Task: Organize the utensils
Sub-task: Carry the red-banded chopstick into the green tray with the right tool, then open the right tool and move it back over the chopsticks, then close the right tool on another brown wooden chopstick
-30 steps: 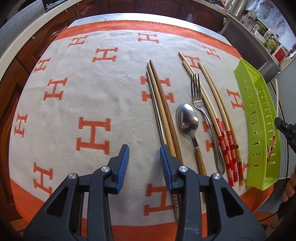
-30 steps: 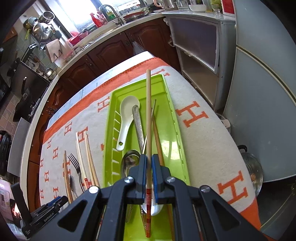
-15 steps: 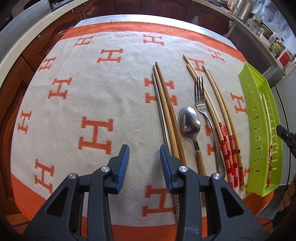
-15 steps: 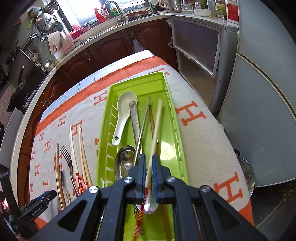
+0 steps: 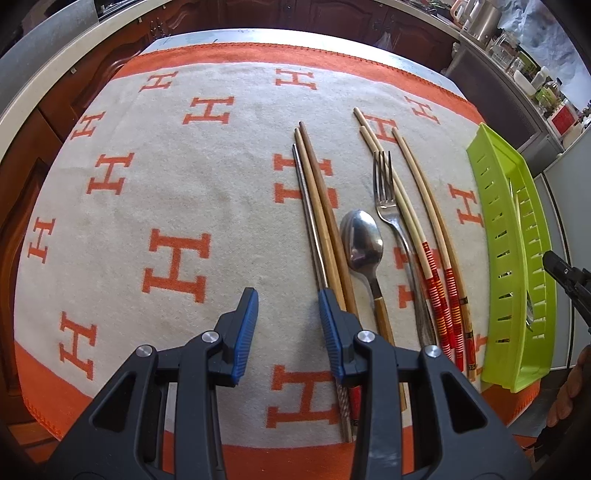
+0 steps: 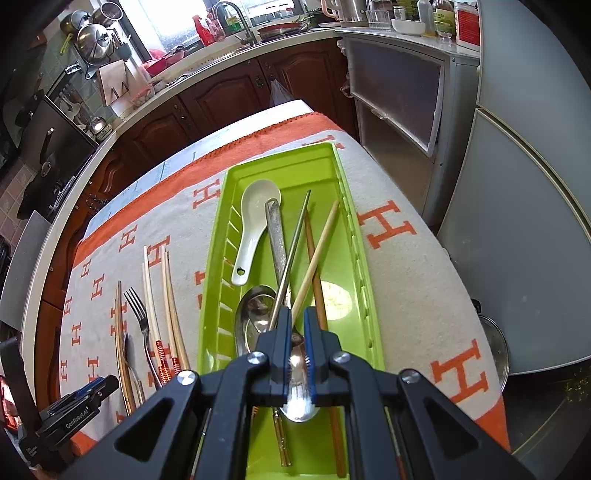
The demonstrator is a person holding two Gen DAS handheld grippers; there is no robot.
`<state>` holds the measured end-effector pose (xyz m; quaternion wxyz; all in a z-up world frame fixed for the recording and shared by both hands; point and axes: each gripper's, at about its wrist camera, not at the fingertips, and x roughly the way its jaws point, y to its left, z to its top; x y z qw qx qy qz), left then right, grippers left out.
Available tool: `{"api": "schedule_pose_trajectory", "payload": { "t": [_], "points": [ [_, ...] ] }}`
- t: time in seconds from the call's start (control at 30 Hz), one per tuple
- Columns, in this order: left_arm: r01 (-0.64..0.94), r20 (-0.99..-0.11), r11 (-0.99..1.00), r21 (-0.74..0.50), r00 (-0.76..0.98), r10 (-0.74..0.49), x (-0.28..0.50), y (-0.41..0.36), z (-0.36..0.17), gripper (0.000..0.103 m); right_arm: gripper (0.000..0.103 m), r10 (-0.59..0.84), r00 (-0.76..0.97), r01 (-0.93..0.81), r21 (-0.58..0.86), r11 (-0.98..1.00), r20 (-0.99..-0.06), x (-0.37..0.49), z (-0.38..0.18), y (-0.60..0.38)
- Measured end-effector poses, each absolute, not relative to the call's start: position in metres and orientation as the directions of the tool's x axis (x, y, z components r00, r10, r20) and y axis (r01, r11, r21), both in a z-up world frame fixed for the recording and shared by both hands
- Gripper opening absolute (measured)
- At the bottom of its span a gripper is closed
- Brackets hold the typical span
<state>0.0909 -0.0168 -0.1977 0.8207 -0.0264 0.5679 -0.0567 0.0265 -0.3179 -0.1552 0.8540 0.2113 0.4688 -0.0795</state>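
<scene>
Utensils: we count two lots, one loose on the cloth (image 5: 184, 184), one in the green tray (image 6: 218, 258).
Desk (image 5: 207, 35): covered by the cream cloth with orange H marks and an orange border.
Green tray: lies lengthwise along the right edge of the desk.
Loose lot: a row just left of the tray, handles toward the near edge. From the left we list a steel chopstick (image 5: 308, 214), two brown chopsticks (image 5: 325, 221), a wooden-handled spoon (image 5: 362, 236), a fork (image 5: 386, 192) and three red-banded chopsticks (image 5: 432, 221).
Tray lot: a white ceramic spoon (image 6: 255, 214), a flat metal handle (image 6: 277, 236), a thin metal chopstick (image 6: 295, 240), a dark brown chopstick (image 6: 314, 266) and a large metal spoon (image 6: 255, 306).
Left claw (image 5: 284, 295): spread, with nothing in it, above the cloth at the near edge, beside the steel chopstick.
Right claw (image 6: 297, 314): over the tray's near half, pressed almost together. As far as we can tell, its tips pinch the near end of a pale chopstick (image 6: 317, 251), which slants away into the tray.
</scene>
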Motion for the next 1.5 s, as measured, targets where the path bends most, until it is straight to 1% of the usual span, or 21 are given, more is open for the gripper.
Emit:
{"api": "schedule_pose_trajectory", "payload": {
  "t": [0.2,0.33,0.47,0.53,0.63,0.73,0.87,1.13,1.5],
  "points": [
    [0.077,-0.93,0.992,-0.096,0.348,-0.117,0.09,-0.023,-0.198,0.031,0.007,0.068,0.544,0.329,0.286,0.9,-0.837,0.026,-0.157,-0.316],
    [0.089,-0.927,0.994,-0.06,0.364,-0.089,0.088,-0.028,-0.198,0.031,0.007,0.066,0.548,0.326,0.285,0.902,-0.834,0.026,-0.157,-0.317],
    [0.072,-0.927,0.996,-0.05,0.368,-0.074,0.088,-0.024,-0.198,0.031,0.007,0.063,0.554,0.314,0.279,0.908,-0.83,0.026,-0.153,-0.313],
    [0.06,-0.937,0.998,-0.01,0.347,-0.03,0.088,-0.023,-0.203,0.031,0.007,0.064,0.555,0.308,0.277,0.91,-0.829,0.026,-0.152,-0.31],
    [0.079,-0.93,0.997,0.021,0.367,-0.009,0.085,-0.027,-0.203,0.031,0.007,0.061,0.556,0.302,0.27,0.914,-0.829,0.027,-0.15,-0.306],
    [0.094,-0.929,0.995,0.028,0.369,-0.009,0.084,-0.032,-0.202,0.031,0.007,0.056,0.562,0.291,0.261,0.92,-0.825,0.027,-0.145,-0.302],
    [0.09,-0.931,0.996,-0.002,0.363,-0.034,0.085,-0.028,-0.203,0.031,0.007,0.058,0.588,0.255,0.253,0.933,-0.807,0.024,-0.133,-0.294],
    [0.083,-0.934,0.996,-0.045,0.35,-0.071,0.081,-0.014,-0.2,0.031,0.007,0.185,0.615,0.062,0.281,0.958,-0.767,0.021,-0.105,-0.245],
    [0.037,-0.917,0.995,-0.09,0.386,-0.097,0.072,0.024,-0.183,0.031,0.007,0.365,0.499,-0.166,0.326,0.931,-0.786,0.022,-0.115,-0.167]
  ]
}}
